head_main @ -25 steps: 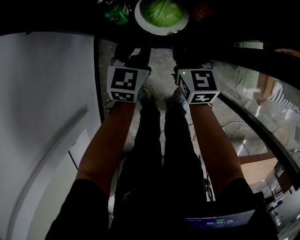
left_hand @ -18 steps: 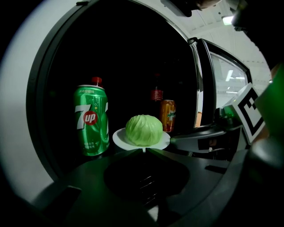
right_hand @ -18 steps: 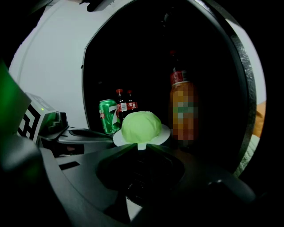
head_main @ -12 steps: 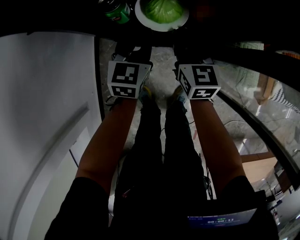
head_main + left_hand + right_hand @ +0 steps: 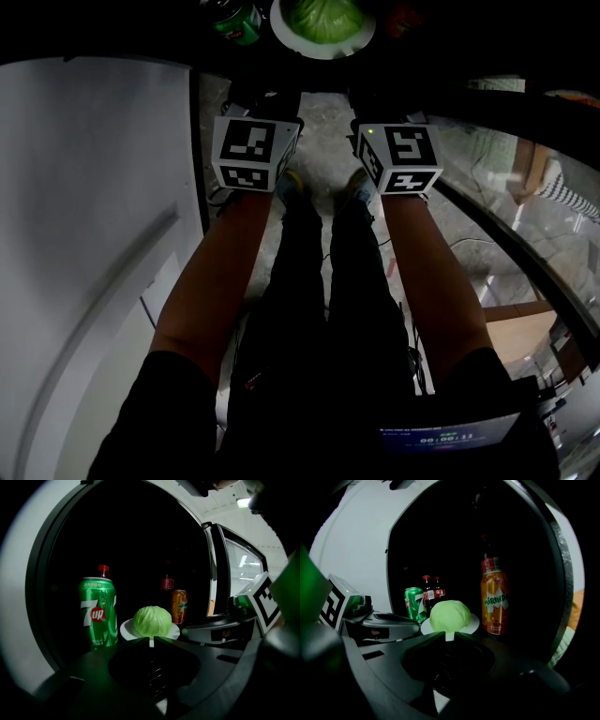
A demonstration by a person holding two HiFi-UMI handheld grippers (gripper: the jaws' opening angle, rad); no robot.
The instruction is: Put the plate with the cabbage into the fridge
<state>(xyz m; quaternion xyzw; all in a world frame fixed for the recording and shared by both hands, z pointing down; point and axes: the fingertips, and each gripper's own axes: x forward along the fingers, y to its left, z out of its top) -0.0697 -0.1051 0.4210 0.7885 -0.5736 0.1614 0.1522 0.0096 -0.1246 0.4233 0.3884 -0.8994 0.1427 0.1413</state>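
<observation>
A pale green cabbage (image 5: 323, 17) lies on a white plate (image 5: 352, 39) at the top edge of the head view, inside the dark fridge opening. In the left gripper view the cabbage (image 5: 152, 620) and plate (image 5: 125, 629) sit just past my left gripper (image 5: 151, 641), which is shut on the plate's near rim. In the right gripper view my right gripper (image 5: 449, 636) is likewise shut on the rim of the plate (image 5: 473, 622) under the cabbage (image 5: 449, 615). Both marker cubes (image 5: 251, 150) (image 5: 401, 157) are level, side by side.
A green 7up can (image 5: 98, 612) stands left of the plate and an orange Mirinda can (image 5: 495, 602) to its right. Red-capped cola bottles (image 5: 431, 592) stand behind. A white panel (image 5: 94, 234) is at my left, a glass door (image 5: 229, 569) at my right. My legs and the stone floor (image 5: 323, 150) are below.
Both grippers have moved slightly forward with the plate, which has slid a little further up toward the top edge of the head view.
</observation>
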